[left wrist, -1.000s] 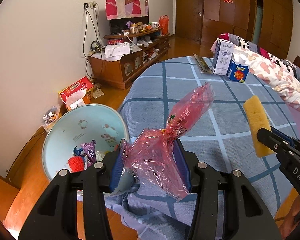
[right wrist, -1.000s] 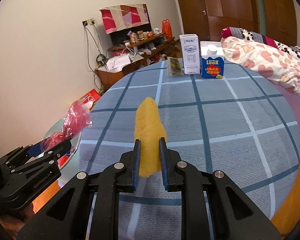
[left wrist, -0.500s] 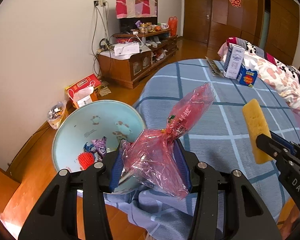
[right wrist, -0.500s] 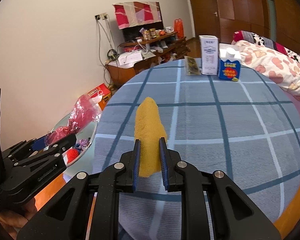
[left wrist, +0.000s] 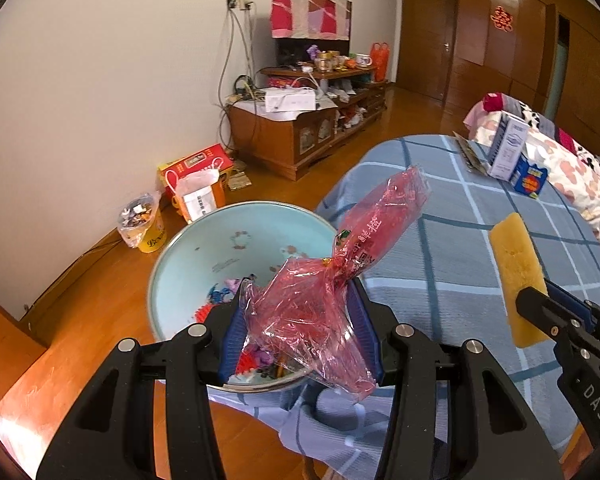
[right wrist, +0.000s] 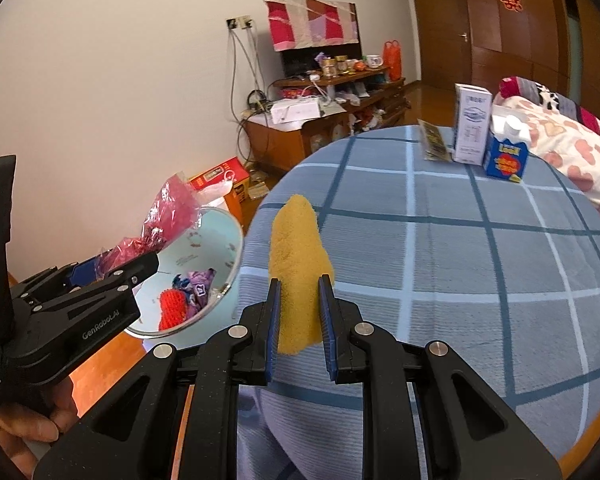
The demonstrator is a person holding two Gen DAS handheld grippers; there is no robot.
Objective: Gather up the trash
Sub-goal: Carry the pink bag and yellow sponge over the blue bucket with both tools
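Observation:
My left gripper (left wrist: 300,324) is shut on a crumpled red plastic wrapper (left wrist: 339,264), held over the near rim of a pale blue basin (left wrist: 204,248). The basin sits beside the table and holds several bits of trash, among them a red netted ball (right wrist: 172,308) and purple wrappers (right wrist: 198,284). My right gripper (right wrist: 300,320) is shut on a yellow sponge (right wrist: 298,256), held above the blue checked tablecloth (right wrist: 459,264). In the right wrist view the left gripper (right wrist: 140,266) and the red wrapper (right wrist: 168,220) appear at the left, over the basin (right wrist: 216,236). The sponge (left wrist: 517,268) shows at the right of the left wrist view.
A white carton (right wrist: 471,124), a blue carton (right wrist: 505,156) and a flat packet (right wrist: 431,140) stand at the table's far edge. A bed with a heart-print quilt (right wrist: 559,144) lies beyond. On the floor by the wall are a red box (left wrist: 196,168), a bucket (left wrist: 144,224) and a wooden cabinet (left wrist: 296,140).
Both grippers have shifted left, away from the table. The basin now lies more centrally under the red wrapper. Neither grip has changed.

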